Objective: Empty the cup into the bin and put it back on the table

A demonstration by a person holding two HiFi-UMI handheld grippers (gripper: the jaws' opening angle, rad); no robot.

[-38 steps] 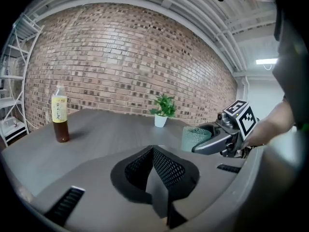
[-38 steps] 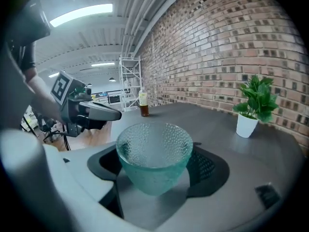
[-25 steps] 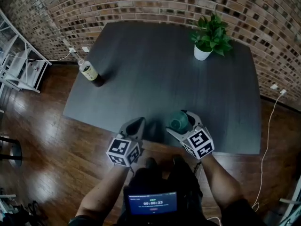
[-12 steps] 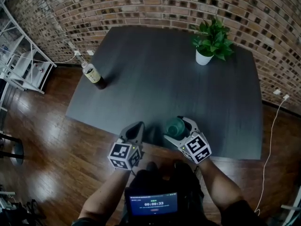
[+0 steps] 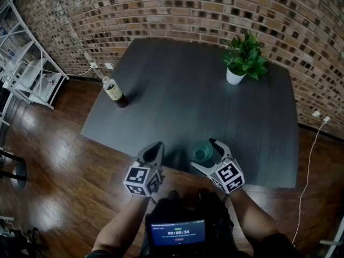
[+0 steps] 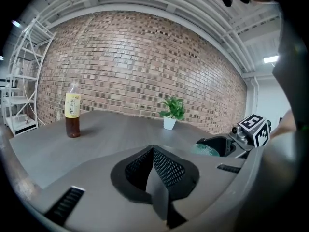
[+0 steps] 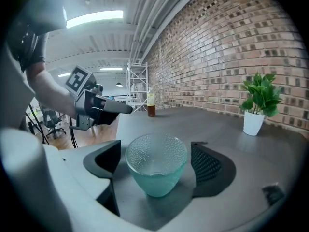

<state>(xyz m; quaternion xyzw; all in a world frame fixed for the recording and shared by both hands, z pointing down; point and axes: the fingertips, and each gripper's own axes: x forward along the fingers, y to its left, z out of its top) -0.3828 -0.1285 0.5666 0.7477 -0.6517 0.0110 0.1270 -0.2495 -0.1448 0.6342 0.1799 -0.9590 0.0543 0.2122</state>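
The right gripper's (image 5: 207,155) jaws have just been opening and stand wide, clear of the cup (image 7: 156,163) between them. It stands upright, mouth up, near the table's (image 5: 188,90) front edge. The left gripper (image 5: 155,146) is closed and empty.

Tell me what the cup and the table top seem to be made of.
Cup: probably teal-tinted glass, perhaps clear plastic; the wall is see-through and glossy, with a pebbled, bubbly texture.
Table top: dark grey and matte, with faint streaks like grain; likely laminate or stained wood, I cannot tell which.
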